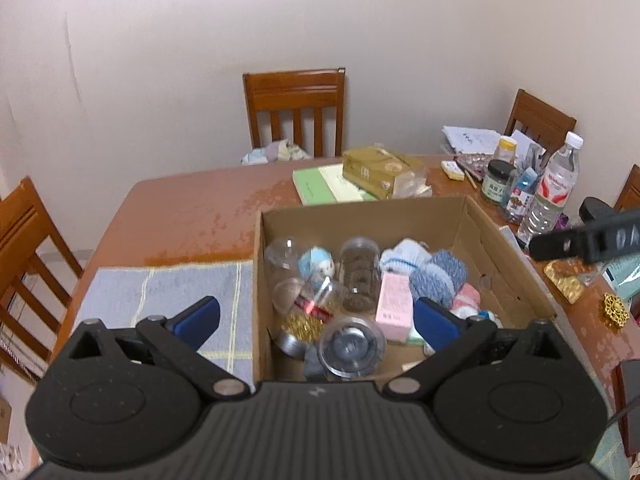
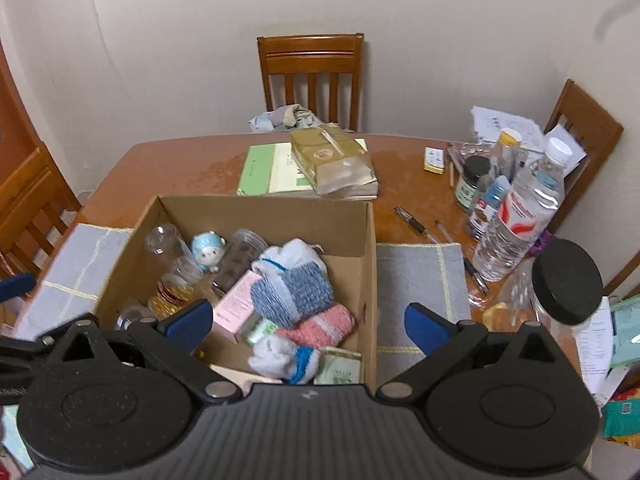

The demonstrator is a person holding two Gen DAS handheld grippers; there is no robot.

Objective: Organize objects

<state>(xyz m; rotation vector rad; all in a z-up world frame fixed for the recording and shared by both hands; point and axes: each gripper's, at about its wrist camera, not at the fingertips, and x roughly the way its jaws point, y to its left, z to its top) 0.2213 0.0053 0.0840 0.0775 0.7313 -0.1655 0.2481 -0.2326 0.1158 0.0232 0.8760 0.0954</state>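
Hovering over box [image 2: 256, 208] w/ socks [image 2: 294, 292] & jars: both grippers' fingers [image 1: 200, 316] wide, nothing between.

no text could be read with certainty. water bottle [image 2: 520, 216] near the tabletop's right edge carried a red-and-white label, lettering blurred. dark-lidded jar [image 1: 497, 182] beside it bore a pale label with characters too small to make out. pink box [image 1: 394, 305] in the cardboard box [image 1: 360, 210] showed faint print, illegible.
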